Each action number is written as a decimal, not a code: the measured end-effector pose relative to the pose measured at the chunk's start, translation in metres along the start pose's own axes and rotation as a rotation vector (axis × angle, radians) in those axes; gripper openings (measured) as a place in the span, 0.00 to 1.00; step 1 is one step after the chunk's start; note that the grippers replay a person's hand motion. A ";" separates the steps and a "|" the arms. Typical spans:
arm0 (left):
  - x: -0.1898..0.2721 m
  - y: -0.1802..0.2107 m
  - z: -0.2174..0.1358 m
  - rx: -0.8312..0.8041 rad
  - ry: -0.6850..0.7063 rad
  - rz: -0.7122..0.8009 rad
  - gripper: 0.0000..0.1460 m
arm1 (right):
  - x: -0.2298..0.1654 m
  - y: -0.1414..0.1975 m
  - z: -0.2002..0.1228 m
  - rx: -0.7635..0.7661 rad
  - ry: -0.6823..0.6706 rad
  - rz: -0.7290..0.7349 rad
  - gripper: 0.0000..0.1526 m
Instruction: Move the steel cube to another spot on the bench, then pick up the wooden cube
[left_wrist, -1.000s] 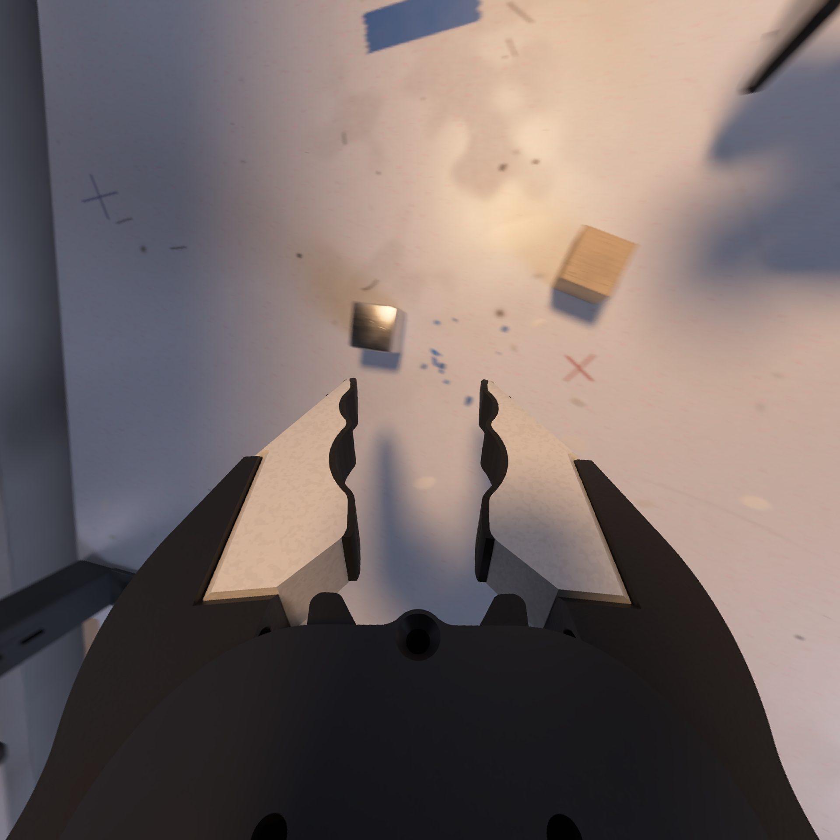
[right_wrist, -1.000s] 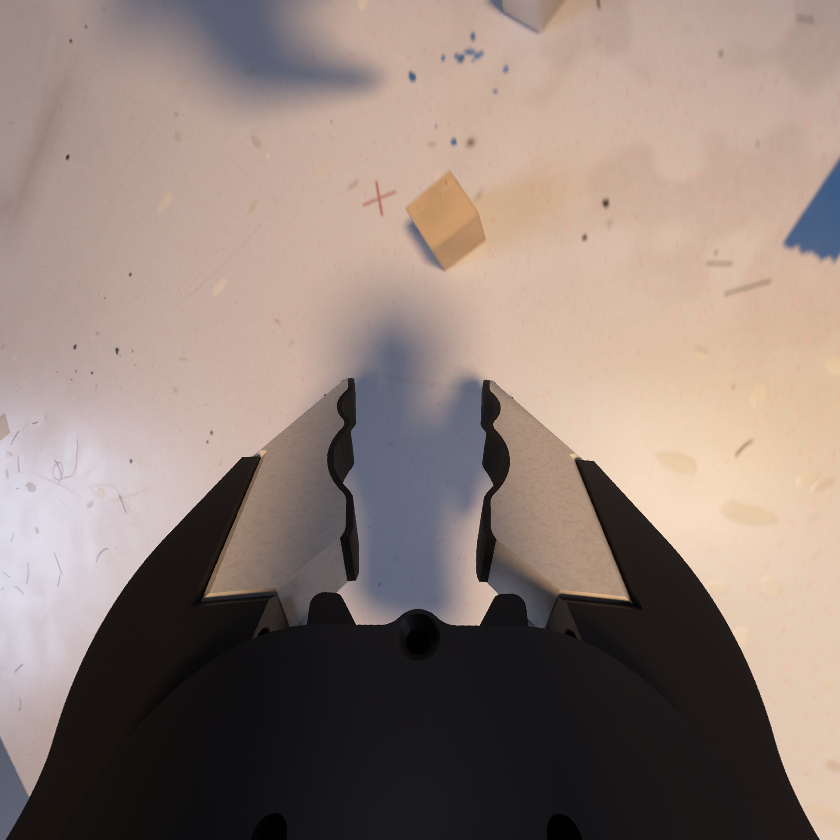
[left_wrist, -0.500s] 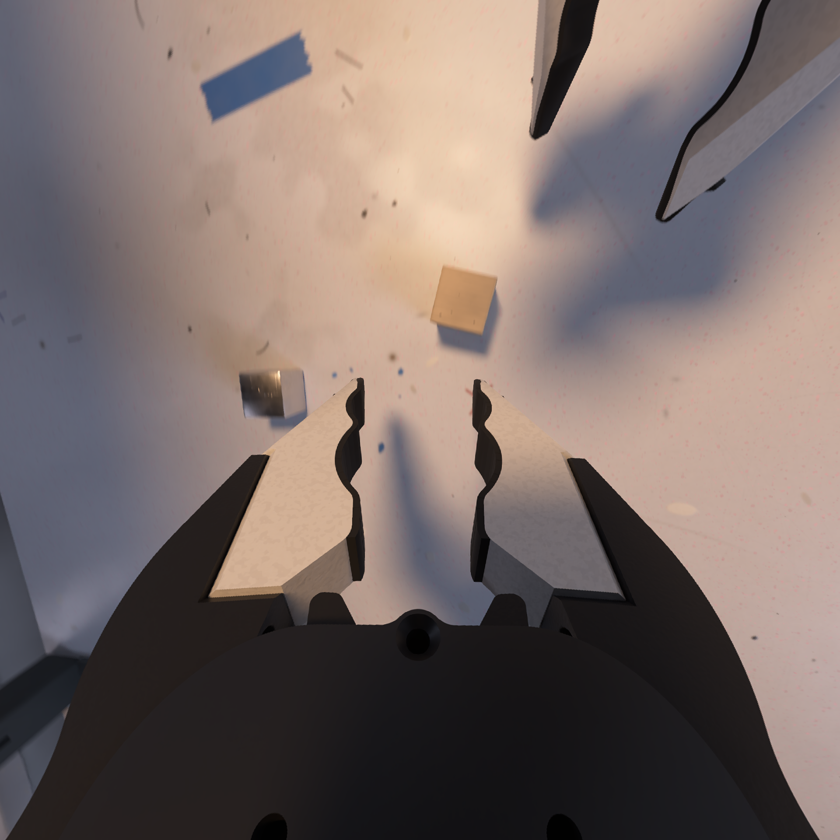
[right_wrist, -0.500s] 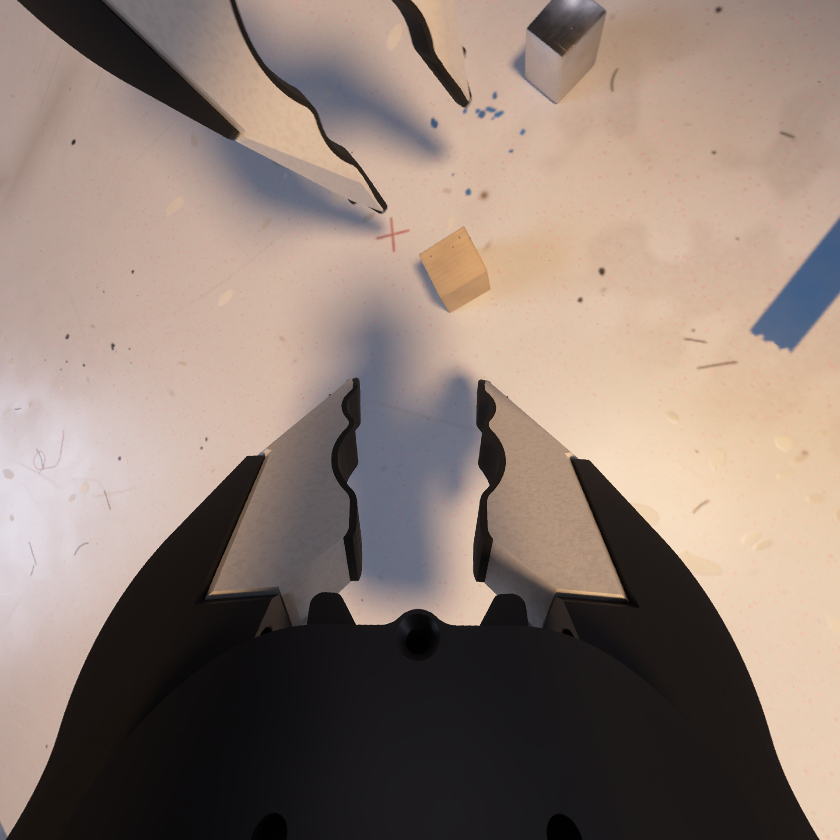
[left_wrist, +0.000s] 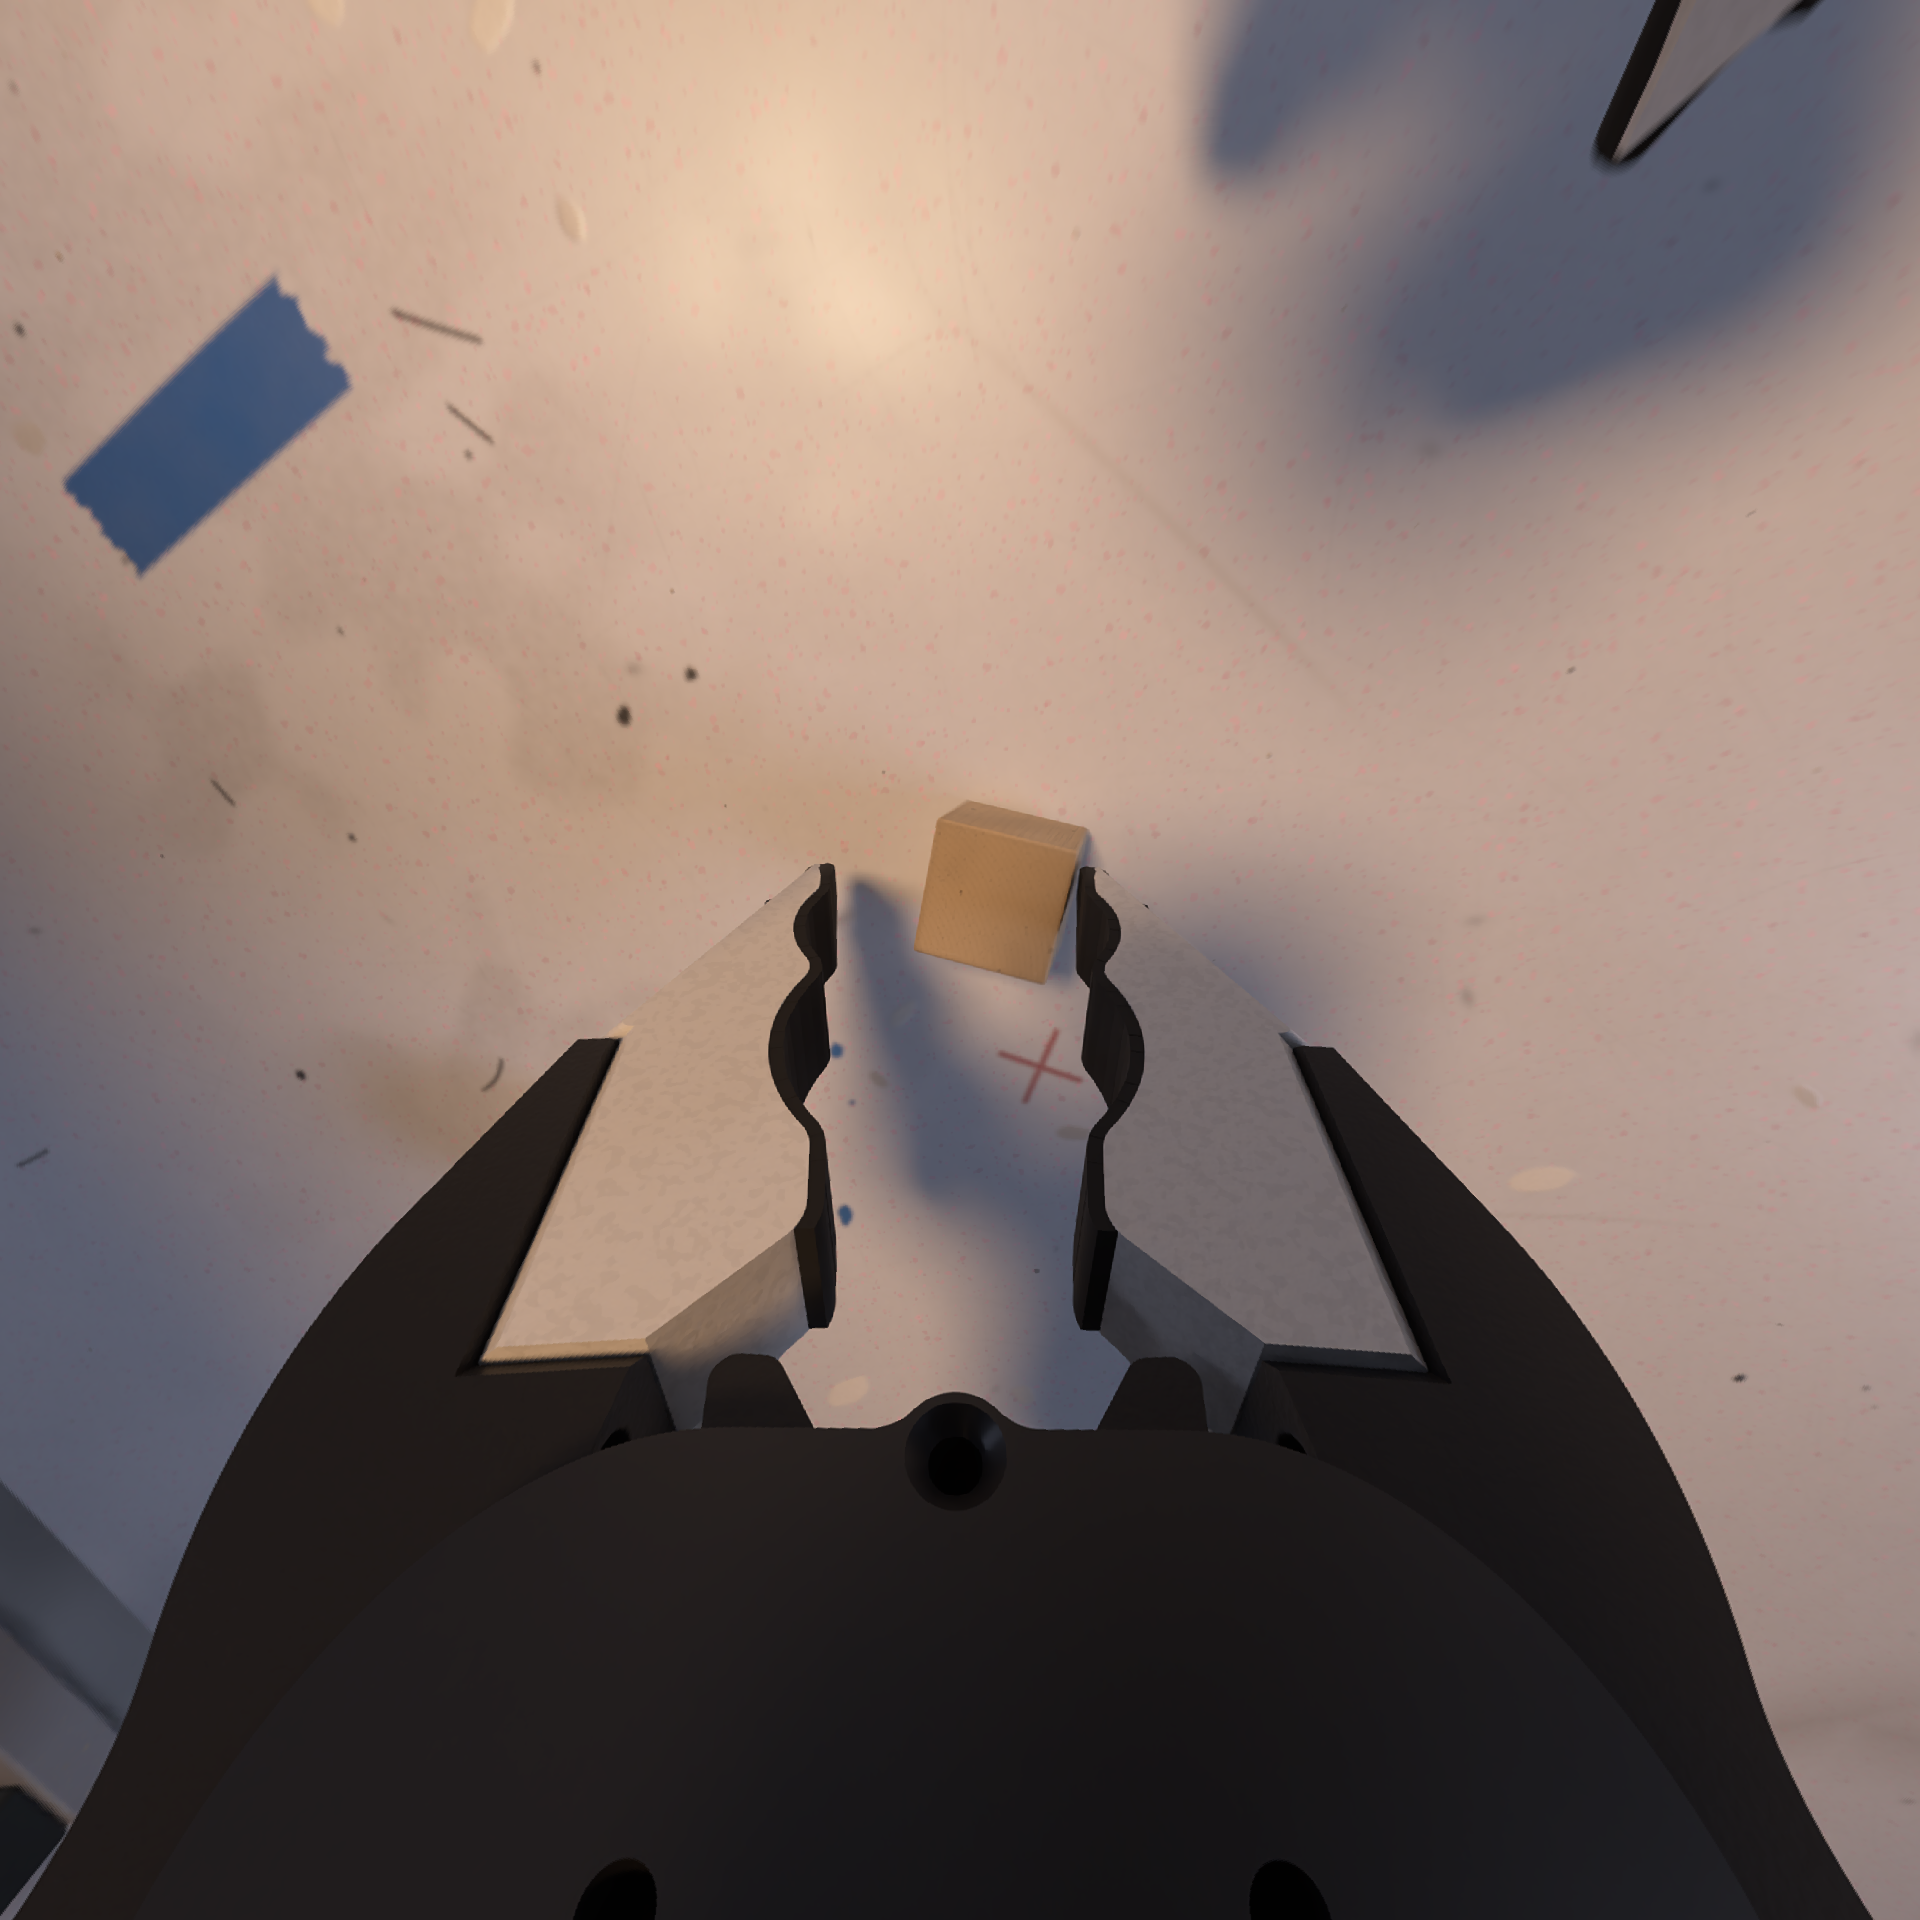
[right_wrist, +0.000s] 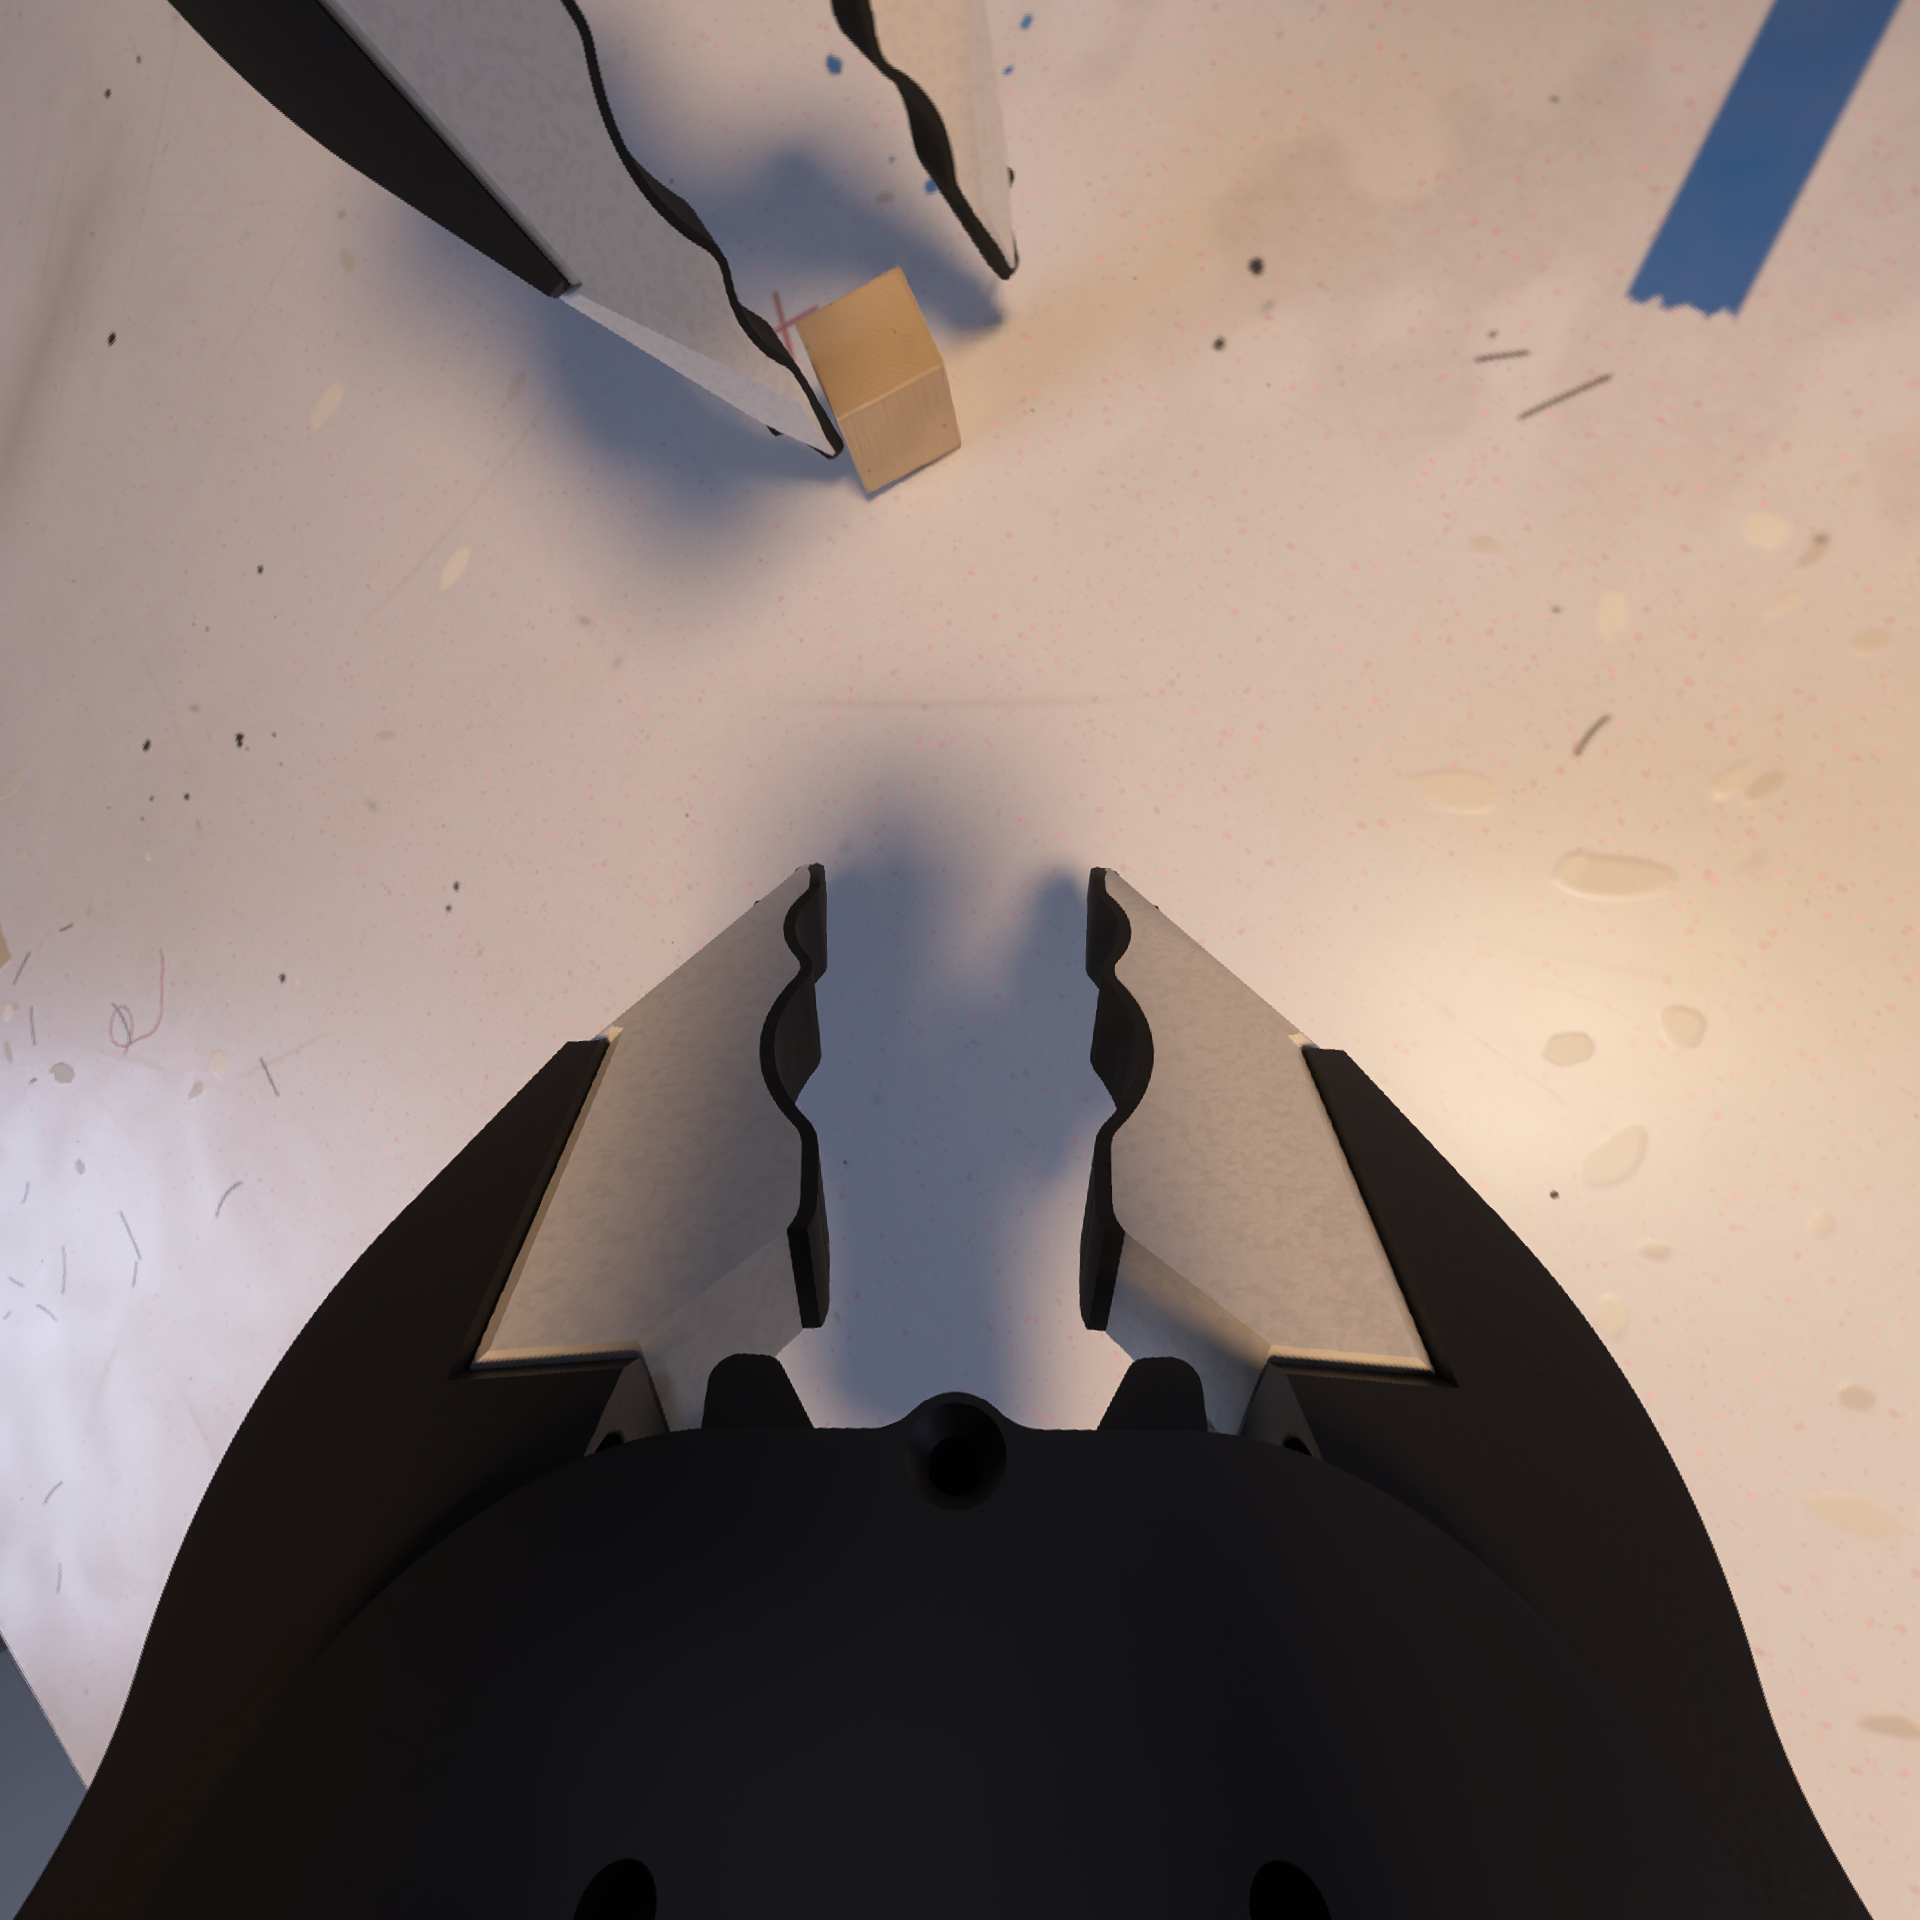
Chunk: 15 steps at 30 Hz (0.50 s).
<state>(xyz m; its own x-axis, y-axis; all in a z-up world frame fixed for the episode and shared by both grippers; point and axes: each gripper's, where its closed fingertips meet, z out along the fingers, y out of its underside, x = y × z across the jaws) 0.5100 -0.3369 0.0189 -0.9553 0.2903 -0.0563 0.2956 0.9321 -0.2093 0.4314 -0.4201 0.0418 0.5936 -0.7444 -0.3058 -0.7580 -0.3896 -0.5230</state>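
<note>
The wooden cube (left_wrist: 992, 899) sits on the bench between my left gripper's open fingertips, close against the right-hand finger (left_wrist: 1164, 1039). I cannot tell whether they touch. My left gripper (left_wrist: 956, 875) is open and low over the bench. In the right wrist view it (right_wrist: 914, 358) comes in from the top, its fingers on either side of the wooden cube (right_wrist: 883, 379). My right gripper (right_wrist: 956, 878) is open and empty, well short of the cube. One of its fingers (left_wrist: 1683, 62) shows top right in the left wrist view. The steel cube is out of view.
A strip of blue tape (left_wrist: 208, 426) lies on the pale speckled bench, also at the top right of the right wrist view (right_wrist: 1766, 156). A red cross mark (left_wrist: 1039, 1065) is just behind the cube. A grey edge (left_wrist: 42, 1621) shows at lower left.
My left gripper has swung right and moved forward, away from the steel cube, and now has the wooden cube between its fingertips. The steel cube has left both views. My right gripper has drawn back slightly.
</note>
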 end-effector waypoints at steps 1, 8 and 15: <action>-0.001 0.002 0.002 -0.010 -0.010 0.002 0.31 | 0.002 0.001 -0.001 0.003 0.001 0.007 0.33; -0.005 0.010 0.003 -0.037 0.007 -0.048 0.20 | 0.008 -0.005 -0.003 0.017 -0.013 0.024 0.33; -0.033 0.018 -0.037 0.008 -0.080 -0.093 0.20 | 0.005 -0.012 0.002 0.012 -0.033 -0.002 0.33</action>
<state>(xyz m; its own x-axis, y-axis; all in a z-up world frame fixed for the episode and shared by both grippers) 0.5466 -0.3220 0.0533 -0.9763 0.1839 -0.1142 0.2057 0.9525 -0.2247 0.4441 -0.4178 0.0448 0.6039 -0.7252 -0.3307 -0.7537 -0.3847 -0.5328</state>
